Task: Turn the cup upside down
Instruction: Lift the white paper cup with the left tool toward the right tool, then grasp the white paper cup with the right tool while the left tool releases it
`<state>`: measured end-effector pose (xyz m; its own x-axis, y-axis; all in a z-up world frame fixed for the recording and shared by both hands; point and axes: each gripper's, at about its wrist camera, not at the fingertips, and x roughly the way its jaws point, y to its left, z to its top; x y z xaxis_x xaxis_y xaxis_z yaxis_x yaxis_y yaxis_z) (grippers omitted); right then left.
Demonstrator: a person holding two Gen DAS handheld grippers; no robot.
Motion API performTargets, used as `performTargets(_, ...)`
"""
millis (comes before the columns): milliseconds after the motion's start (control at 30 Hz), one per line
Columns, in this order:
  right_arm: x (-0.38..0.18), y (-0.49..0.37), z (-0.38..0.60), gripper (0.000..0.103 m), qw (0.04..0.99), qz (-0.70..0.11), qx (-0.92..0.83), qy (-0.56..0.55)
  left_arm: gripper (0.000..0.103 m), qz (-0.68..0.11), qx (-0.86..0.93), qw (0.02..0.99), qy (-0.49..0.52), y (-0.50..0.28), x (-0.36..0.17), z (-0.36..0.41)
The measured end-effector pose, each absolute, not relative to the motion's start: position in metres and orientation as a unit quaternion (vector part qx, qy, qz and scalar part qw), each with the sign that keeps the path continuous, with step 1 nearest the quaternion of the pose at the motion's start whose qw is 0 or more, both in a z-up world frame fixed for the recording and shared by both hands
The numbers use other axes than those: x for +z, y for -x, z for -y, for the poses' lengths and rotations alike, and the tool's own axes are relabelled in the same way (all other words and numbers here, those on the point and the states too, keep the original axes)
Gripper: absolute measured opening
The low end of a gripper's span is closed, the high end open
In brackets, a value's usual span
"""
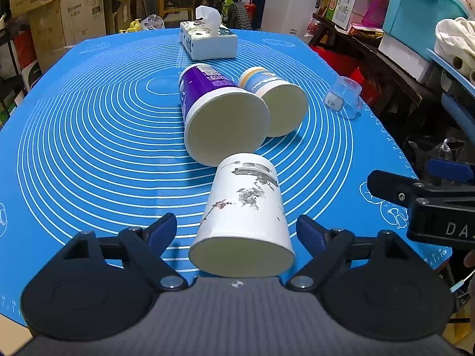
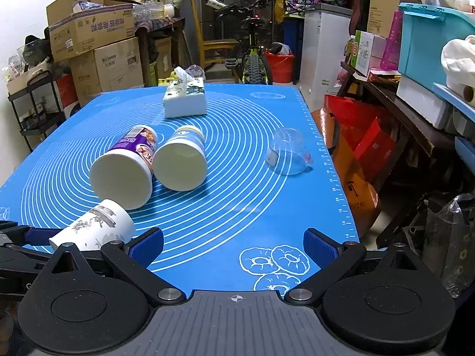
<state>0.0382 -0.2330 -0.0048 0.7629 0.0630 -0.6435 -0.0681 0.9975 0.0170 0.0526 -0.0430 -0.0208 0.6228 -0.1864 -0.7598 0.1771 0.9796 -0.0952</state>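
Observation:
A white paper cup with an ink painting [image 1: 245, 216] lies on its side on the blue mat [image 1: 89, 148], mouth toward me. My left gripper [image 1: 236, 234] is open, its fingers on either side of the cup's mouth end, apart from it. The cup also shows in the right wrist view [image 2: 95, 227]. A purple cup [image 1: 219, 118] and a blue-and-yellow cup [image 1: 274, 101] lie on their sides behind it. A clear plastic cup [image 1: 346, 96] stands upside down at the right. My right gripper [image 2: 233, 244] is open and empty over the mat's near right part.
A tissue box [image 1: 207, 40] stands at the far end of the mat. The right gripper's body [image 1: 430, 204] shows at the right edge of the left wrist view. Cardboard boxes [image 2: 98, 47], a bicycle [image 2: 252, 53] and cluttered shelves [image 2: 415, 89] surround the table.

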Motion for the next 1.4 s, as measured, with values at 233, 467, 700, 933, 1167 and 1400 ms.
performTargets(233, -0.005, -0.038, 0.233, 0.1, 0.939, -0.342, 0.035, 0.003, 0.088, -0.42, -0.099, 0.902, -0.001, -0.052, -0.021, 0.043)
performTargets(467, -0.002, -0.039, 0.233, 0.1, 0.94, -0.34, 0.036, -0.002, 0.093, -0.415, -0.11, 0.903, 0.007, -0.046, -0.009, 0.039)
performTargets(700, 0.012, -0.038, 0.227, 0.1, 0.944, -0.327, 0.051, -0.009, 0.094, -0.389, -0.109, 0.915, 0.006, -0.034, 0.014, 0.028)
performTargets(933, 0.024, -0.043, 0.209, 0.1, 0.942, -0.328, 0.075, -0.004, 0.094, -0.363, -0.085, 0.928, 0.014, -0.028, 0.033, -0.002)
performTargets(1167, 0.023, -0.079, 0.18, 0.101, 0.905, -0.4, 0.137, -0.04, 0.097, -0.352, -0.013, 0.936, 0.018, -0.04, 0.029, -0.042)
performTargets(1400, -0.002, -0.123, 0.155, 0.1, 0.853, -0.493, 0.147, -0.085, 0.097, -0.353, 0.019, 0.935, 0.038, -0.045, 0.017, -0.065)
